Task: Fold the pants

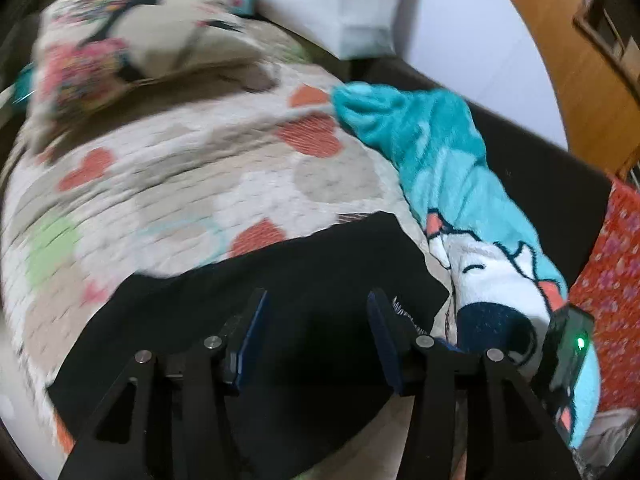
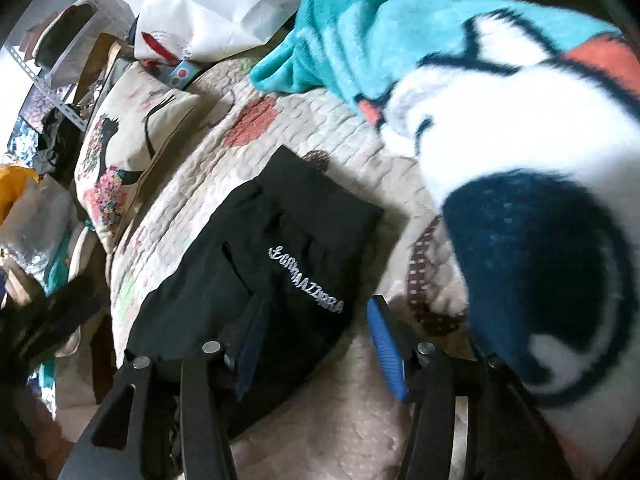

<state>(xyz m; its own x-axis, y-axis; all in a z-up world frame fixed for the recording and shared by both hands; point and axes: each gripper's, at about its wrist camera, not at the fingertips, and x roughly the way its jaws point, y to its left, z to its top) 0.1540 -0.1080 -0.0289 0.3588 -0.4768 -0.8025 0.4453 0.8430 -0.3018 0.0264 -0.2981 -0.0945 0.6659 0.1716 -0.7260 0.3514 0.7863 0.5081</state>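
Note:
The black pants (image 1: 280, 280) lie folded flat on a quilted bedspread (image 1: 180, 168) with orange hearts. In the right wrist view the pants (image 2: 280, 264) show white lettering across the top layer. My left gripper (image 1: 318, 300) hovers over the pants' near part, its blue-padded fingers (image 1: 256, 336) spread apart with only flat cloth below them. My right gripper (image 2: 316, 312) is likewise open above the pants' near corner, nothing pinched between its fingers (image 2: 386, 344).
A fluffy teal, white and navy blanket (image 1: 460, 184) is bunched along the right of the pants, looming close in the right wrist view as the blanket (image 2: 500, 140). A patterned pillow (image 1: 128, 40) lies at the far end. Clutter and a metal shelf (image 2: 48, 80) stand at left.

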